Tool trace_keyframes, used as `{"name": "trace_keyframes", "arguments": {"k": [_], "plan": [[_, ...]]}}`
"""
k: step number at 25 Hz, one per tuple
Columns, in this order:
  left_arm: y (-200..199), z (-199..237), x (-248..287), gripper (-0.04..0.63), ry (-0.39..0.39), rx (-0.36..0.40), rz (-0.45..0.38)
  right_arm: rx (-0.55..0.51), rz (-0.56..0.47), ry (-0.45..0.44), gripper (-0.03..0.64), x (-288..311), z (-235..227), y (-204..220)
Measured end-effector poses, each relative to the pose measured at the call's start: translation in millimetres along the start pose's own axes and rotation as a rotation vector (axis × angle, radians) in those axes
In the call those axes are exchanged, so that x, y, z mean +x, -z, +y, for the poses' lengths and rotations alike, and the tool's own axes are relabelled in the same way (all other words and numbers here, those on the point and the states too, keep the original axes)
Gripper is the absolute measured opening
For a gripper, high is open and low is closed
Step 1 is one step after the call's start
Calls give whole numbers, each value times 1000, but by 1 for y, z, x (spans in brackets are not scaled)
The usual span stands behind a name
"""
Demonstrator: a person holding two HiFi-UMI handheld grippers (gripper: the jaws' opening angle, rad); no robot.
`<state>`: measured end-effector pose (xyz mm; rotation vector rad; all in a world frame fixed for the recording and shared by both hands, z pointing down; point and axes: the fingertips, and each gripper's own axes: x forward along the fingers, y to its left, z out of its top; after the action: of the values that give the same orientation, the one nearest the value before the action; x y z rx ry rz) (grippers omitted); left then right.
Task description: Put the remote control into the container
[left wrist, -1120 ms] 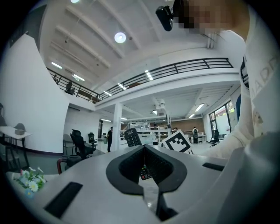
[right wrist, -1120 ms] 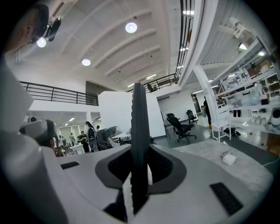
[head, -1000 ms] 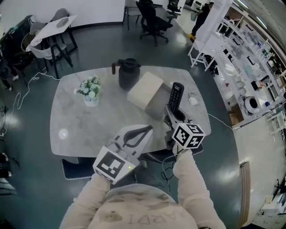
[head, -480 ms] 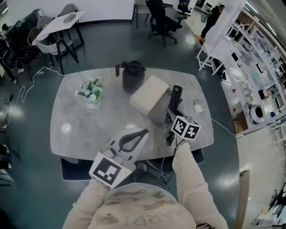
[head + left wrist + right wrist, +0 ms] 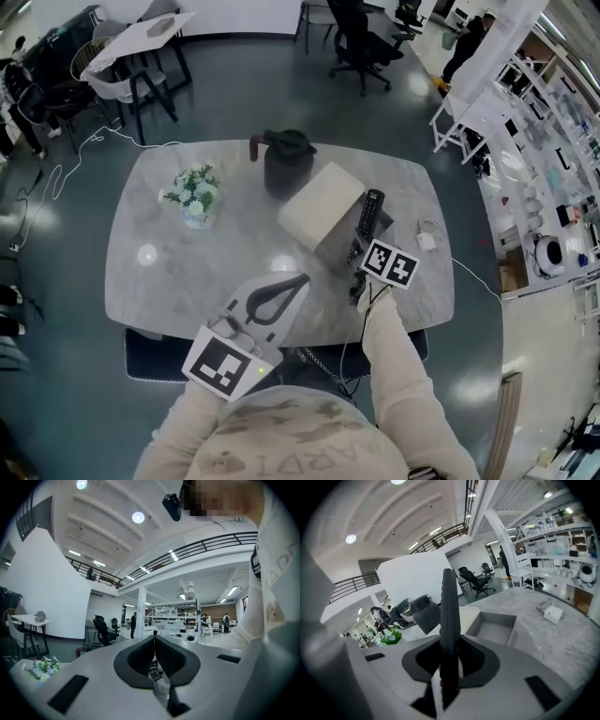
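**Remote control, held at the container's mouth**

- Right tool (image 5: 360, 246): jaws clamped on the lower end of the black remote control (image 5: 369, 214), which stands nearly upright
- Remote control: just beside the container (image 5: 314, 208), on its right, not yet inside
- Container: pale box on the grey table (image 5: 178, 272), with its grey hollow open toward the right tool
- Left tool (image 5: 296, 280): jaws pressed together with nothing between them, well apart from the container, on the person's side of it
- Dark jug (image 5: 287, 161): just behind the container
- Potted flowers (image 5: 194, 192): well to the container's left
- White adapter with cable (image 5: 427, 236): to the container's right
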<state>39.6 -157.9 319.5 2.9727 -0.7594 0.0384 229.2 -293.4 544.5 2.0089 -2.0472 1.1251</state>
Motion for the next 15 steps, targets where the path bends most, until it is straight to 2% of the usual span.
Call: {"name": "trace_keyframes", "arguments": {"k": [15], "plan": [[15, 37, 21, 12, -83, -25, 49, 231, 196, 96, 91, 65, -44, 21]]}}
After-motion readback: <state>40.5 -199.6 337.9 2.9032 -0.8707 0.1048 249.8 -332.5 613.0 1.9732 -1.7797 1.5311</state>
